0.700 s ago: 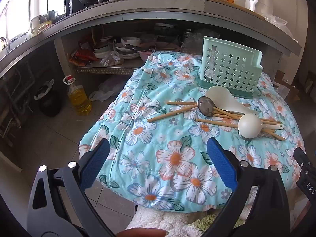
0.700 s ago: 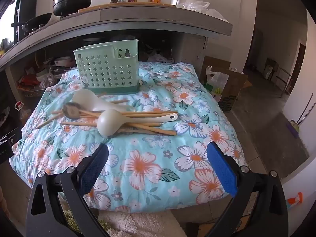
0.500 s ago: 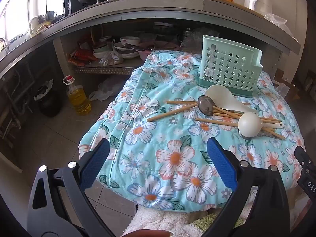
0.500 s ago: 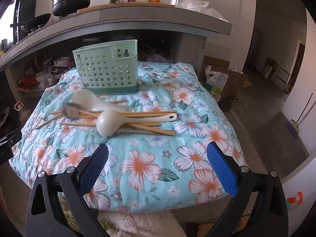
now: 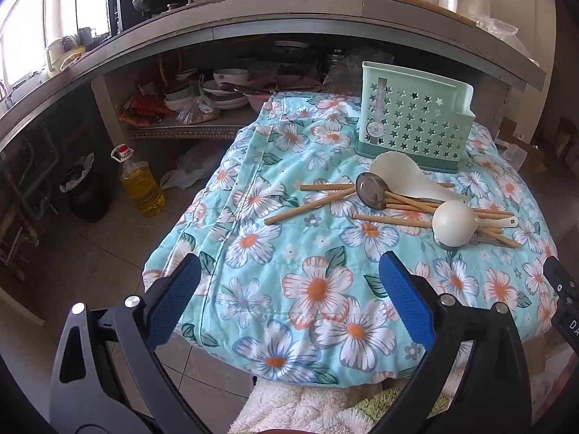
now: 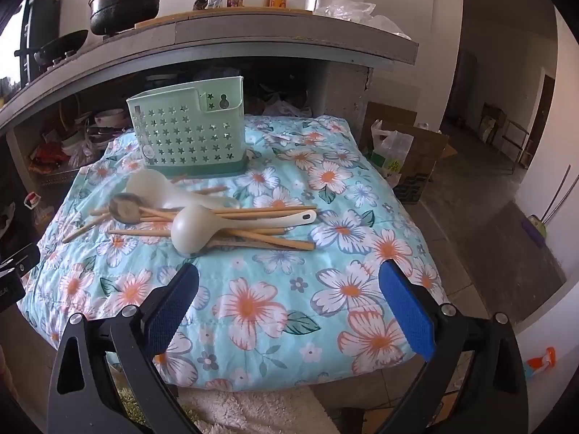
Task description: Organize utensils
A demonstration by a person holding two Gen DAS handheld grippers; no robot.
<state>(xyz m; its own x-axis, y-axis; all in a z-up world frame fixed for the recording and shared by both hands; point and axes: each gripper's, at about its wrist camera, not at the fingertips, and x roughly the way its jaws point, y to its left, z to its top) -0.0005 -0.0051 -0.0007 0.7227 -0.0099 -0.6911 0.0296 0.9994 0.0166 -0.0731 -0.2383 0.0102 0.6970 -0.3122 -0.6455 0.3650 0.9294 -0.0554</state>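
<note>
A mint green utensil holder (image 5: 414,135) (image 6: 190,135) with star holes stands at the far side of a floral-covered table (image 5: 307,271) (image 6: 275,289). In front of it lies a pile: a white rice paddle (image 5: 405,175) (image 6: 163,190), a metal spoon (image 5: 371,190) (image 6: 125,208), a white ladle (image 5: 454,222) (image 6: 195,228) and several wooden chopsticks (image 5: 307,208) (image 6: 267,238). My left gripper (image 5: 289,289) hangs open over the table's near edge, well short of the pile. My right gripper (image 6: 287,296) is open too, nothing between its blue pads.
A concrete counter (image 5: 289,21) with pots and bottles overhangs the back. Under it a shelf holds bowls (image 5: 224,86). An oil bottle (image 5: 141,184) and a black bin stand on the floor at left. A cardboard box (image 6: 412,159) sits right of the table. A fluffy rug (image 5: 307,408) lies below.
Both views have crept slightly closer to the table; the utensils and the holder have not moved, and both grippers stay open.
</note>
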